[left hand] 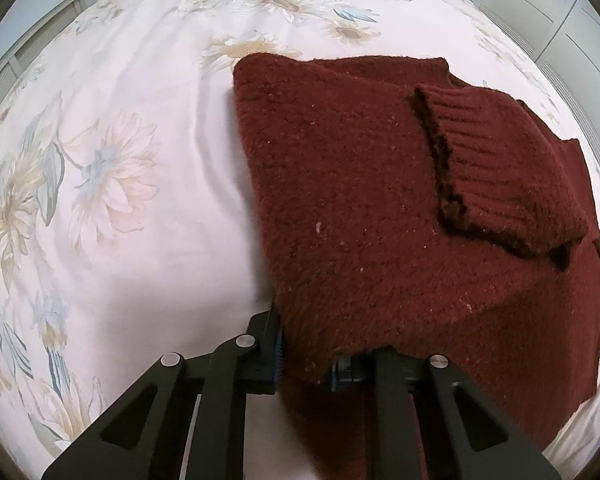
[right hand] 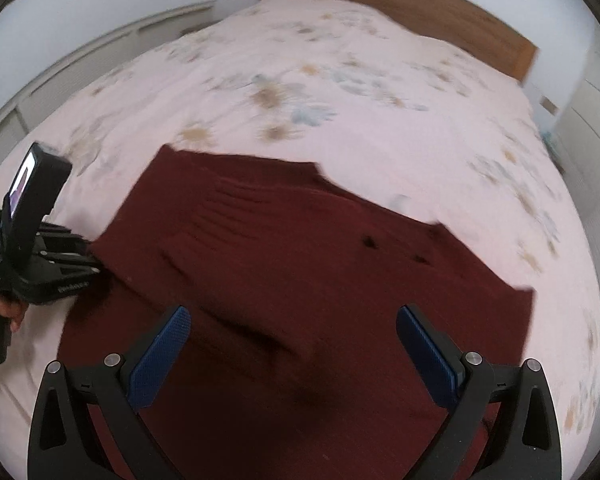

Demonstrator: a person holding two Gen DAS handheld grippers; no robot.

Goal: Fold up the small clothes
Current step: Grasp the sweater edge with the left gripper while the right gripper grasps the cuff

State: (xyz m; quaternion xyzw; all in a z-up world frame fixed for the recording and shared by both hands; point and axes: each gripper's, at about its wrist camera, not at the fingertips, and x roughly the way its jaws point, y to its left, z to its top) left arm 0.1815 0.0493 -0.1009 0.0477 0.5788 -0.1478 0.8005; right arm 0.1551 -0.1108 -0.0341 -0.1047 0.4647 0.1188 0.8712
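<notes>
A dark red knitted sweater (left hand: 360, 200) lies partly folded on the bed, with a ribbed sleeve cuff (left hand: 480, 168) laid across its top. In the left wrist view my left gripper (left hand: 308, 360) is shut on the sweater's near left edge, and knit bunches between the blue pads. The right wrist view is blurred. It shows the sweater (right hand: 300, 272) spread under my right gripper (right hand: 292, 314), which is open and wide with nothing between its blue pads (right hand: 160, 356). The left gripper (right hand: 60, 264) sits at the sweater's left edge there, held by a hand (right hand: 4, 308).
A pale floral bedsheet (left hand: 140, 160) covers the bed (right hand: 340, 80) around the sweater. A wooden headboard (right hand: 400, 4) stands at the far end. White cabinets (left hand: 540, 12) line the right side, and low white panelling (right hand: 100, 52) runs along the left.
</notes>
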